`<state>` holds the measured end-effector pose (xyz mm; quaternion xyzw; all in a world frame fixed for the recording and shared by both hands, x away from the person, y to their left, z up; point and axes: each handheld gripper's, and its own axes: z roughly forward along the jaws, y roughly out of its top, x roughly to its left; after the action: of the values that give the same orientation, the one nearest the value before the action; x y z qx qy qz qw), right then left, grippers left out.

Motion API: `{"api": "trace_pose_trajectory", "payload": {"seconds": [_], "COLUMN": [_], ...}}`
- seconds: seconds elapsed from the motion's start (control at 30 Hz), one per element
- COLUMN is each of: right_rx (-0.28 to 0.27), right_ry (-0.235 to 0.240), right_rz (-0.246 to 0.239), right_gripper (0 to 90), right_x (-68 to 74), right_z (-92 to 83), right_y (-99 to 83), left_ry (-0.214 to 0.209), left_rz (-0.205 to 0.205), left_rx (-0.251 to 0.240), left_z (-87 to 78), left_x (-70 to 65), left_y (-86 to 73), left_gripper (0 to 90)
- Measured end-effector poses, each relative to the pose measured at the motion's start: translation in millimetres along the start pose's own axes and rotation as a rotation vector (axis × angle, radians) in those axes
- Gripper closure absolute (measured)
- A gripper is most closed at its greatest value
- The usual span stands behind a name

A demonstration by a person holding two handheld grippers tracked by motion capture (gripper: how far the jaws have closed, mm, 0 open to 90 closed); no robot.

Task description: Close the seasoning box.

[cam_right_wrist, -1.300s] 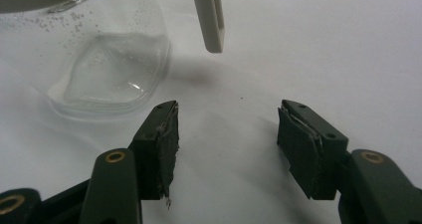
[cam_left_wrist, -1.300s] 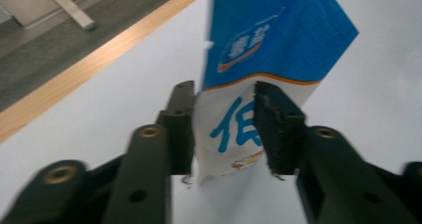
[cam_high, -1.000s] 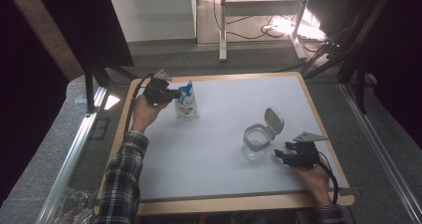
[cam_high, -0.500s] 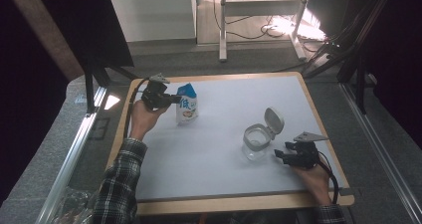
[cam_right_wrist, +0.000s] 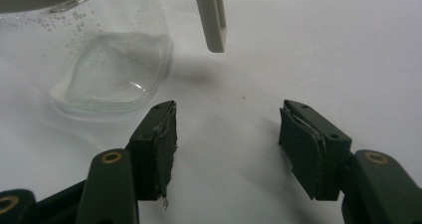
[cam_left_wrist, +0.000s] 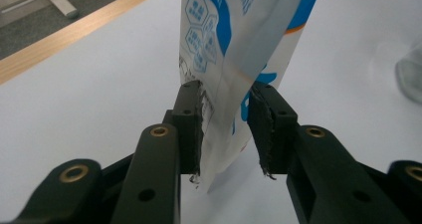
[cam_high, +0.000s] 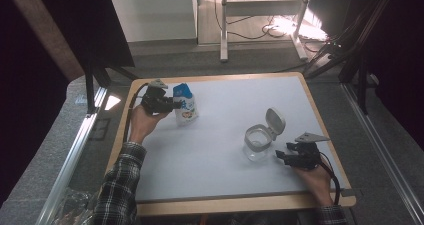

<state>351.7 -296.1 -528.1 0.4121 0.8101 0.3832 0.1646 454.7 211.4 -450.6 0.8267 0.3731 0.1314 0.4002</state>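
Note:
A blue-and-white pouch (cam_high: 185, 105) stands upright on the white table top (cam_high: 220, 180) at the far left. My left gripper (cam_high: 175, 105) reaches it from the left. In the left gripper view the pouch (cam_left_wrist: 239, 59) rises between the jaws of the left gripper (cam_left_wrist: 226, 92). The jaws have just been opening, and a gap shows beside the pouch's lower edge. At the near right a clear jar (cam_high: 257, 144) stands with its beige flip lid (cam_high: 275, 121) raised. My right gripper (cam_high: 281, 155) rests just right of the jar. Its jaws (cam_right_wrist: 226, 114) are open and empty before the jar (cam_right_wrist: 99, 59) and the lid (cam_right_wrist: 211, 15).
A wooden rim (cam_high: 240, 204) frames the table top. Dark frame posts (cam_high: 92, 90) stand off the far-left corner, and metal rails (cam_high: 75, 150) run along both sides. Cables and a desk frame (cam_high: 260, 25) lie on the floor beyond.
The left hand has shifted slightly toward the near side. The pouch has gone from tilted in the grip to standing upright. The left jaws have parted. The right hand has stayed put.

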Motion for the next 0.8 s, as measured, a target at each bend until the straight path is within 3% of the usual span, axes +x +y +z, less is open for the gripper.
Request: {"api": "trace_pose_trajectory", "payload": {"seconds": [0.27,0.4,0.63,0.8], "right_rx": [0.0,0.0,0.0,0.0], "right_ry": [0.004,0.005,0.006,0.006], "right_rz": [0.001,0.001,0.001,0.0], "right_gripper": [39.6,39.4,39.2,39.1], "right_x": [-0.1,-0.1,-0.2,-0.3], "right_z": [0.0,0.0,0.0,0.0], "right_y": [0.0,0.0,0.0,0.0], "left_ry": [-0.013,-0.026,-0.032,-0.025], "left_rz": [-0.041,-0.035,-0.032,-0.009], "left_rx": [-0.038,-0.056,-0.068,-0.084], "left_z": [5.9,7.4,6.8,3.3], "left_x": [4.5,3.8,4.6,4.9], "left_y": [-5.1,-7.9,-12.8,-15.0], "left_gripper": [59.9,68.7,71.5,82.3]}}
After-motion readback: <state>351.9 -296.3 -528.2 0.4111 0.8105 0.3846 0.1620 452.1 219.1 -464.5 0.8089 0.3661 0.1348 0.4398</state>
